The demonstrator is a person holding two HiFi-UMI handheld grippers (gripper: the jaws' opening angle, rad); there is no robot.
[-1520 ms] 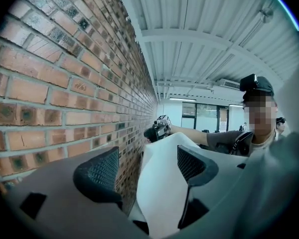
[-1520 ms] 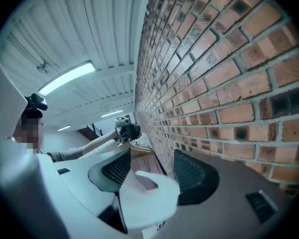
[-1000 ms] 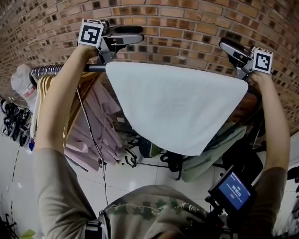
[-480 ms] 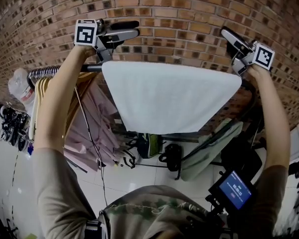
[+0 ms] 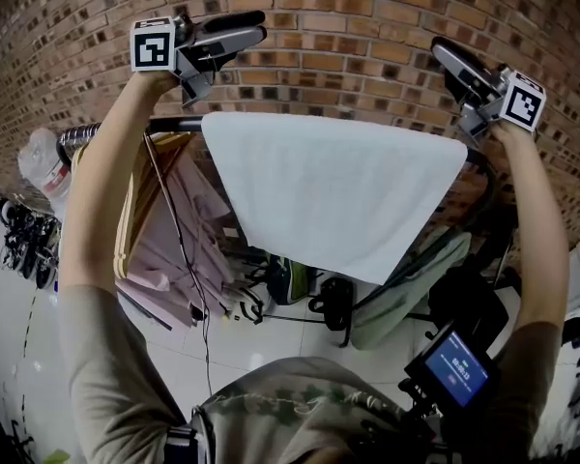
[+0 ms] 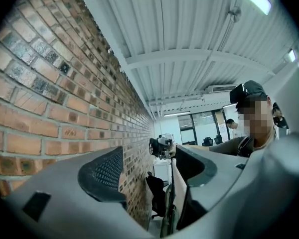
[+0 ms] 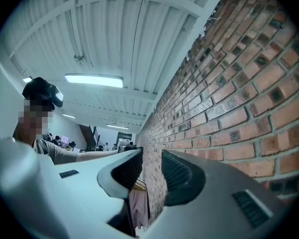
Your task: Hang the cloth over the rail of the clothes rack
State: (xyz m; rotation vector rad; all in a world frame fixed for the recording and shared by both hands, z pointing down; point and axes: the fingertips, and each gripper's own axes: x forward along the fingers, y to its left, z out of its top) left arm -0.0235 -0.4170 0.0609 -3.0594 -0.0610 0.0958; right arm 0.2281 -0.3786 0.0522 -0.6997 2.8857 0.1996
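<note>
White terry cloth (image 5: pixel 329 187) draped over dark metal rail (image 5: pixel 169 124), below and btwn both fingers, clear of them. Left gripper (image 5: pixel 251 27) fingers wide, empty. Right gripper (image 5: pixel 445 54) fingers closing, gap narrow, nothing btwn. Red brick wall (image 5: pixel 348 27) beyond.

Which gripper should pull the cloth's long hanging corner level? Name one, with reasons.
Probably the right gripper: the longest corner of the white cloth hangs on its side of the rail. Its jaws are closing, empty. The left gripper, open, is farther off.
</note>
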